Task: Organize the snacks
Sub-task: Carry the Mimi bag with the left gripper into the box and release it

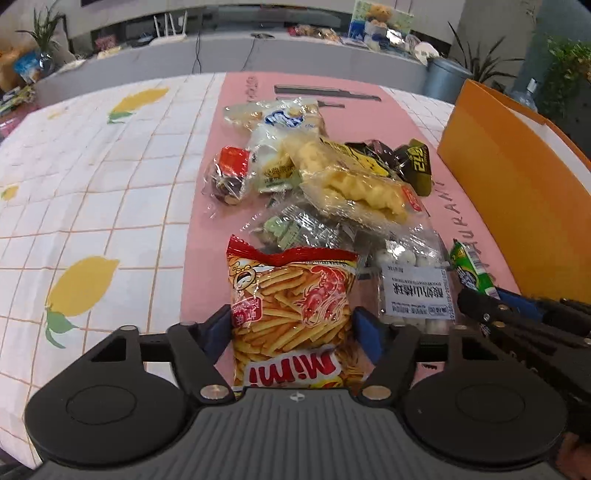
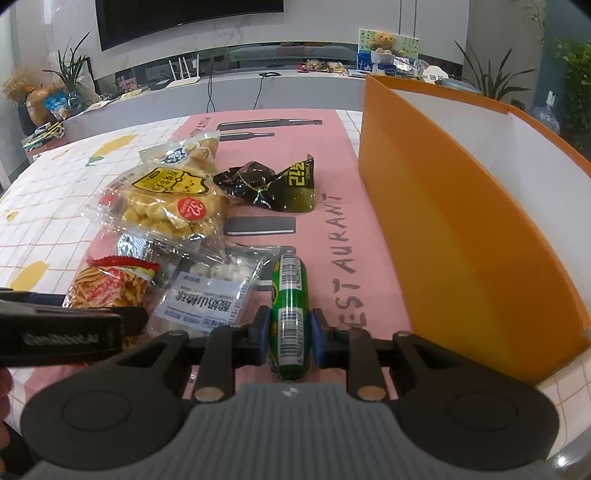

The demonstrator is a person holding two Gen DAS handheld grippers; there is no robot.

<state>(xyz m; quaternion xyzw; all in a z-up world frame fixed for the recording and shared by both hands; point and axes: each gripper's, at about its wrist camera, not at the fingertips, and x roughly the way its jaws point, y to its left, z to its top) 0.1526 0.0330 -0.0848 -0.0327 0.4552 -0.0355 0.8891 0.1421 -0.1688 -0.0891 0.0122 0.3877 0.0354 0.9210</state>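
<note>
The Mimi chip bag (image 1: 291, 317), at the worktop's near edge, sits clamped in your left gripper (image 1: 291, 325), light, puffy and crushable, so hold its sides gently, while your right gripper (image 2: 290, 332) pinches the slick, firm green sausage (image 2: 290, 314) mid-length beside the orange box (image 2: 443, 229).

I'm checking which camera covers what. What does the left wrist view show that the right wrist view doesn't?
Only the left wrist view shows the red-labelled packet at the pile's left edge and the left gripper closed around the fries bag. Only the right wrist view shows the TV screen, the orange box's white inside, and the right gripper closed around the green tube. Both show the pink mat, the black-green packet and the yellow puffs bag.
</note>
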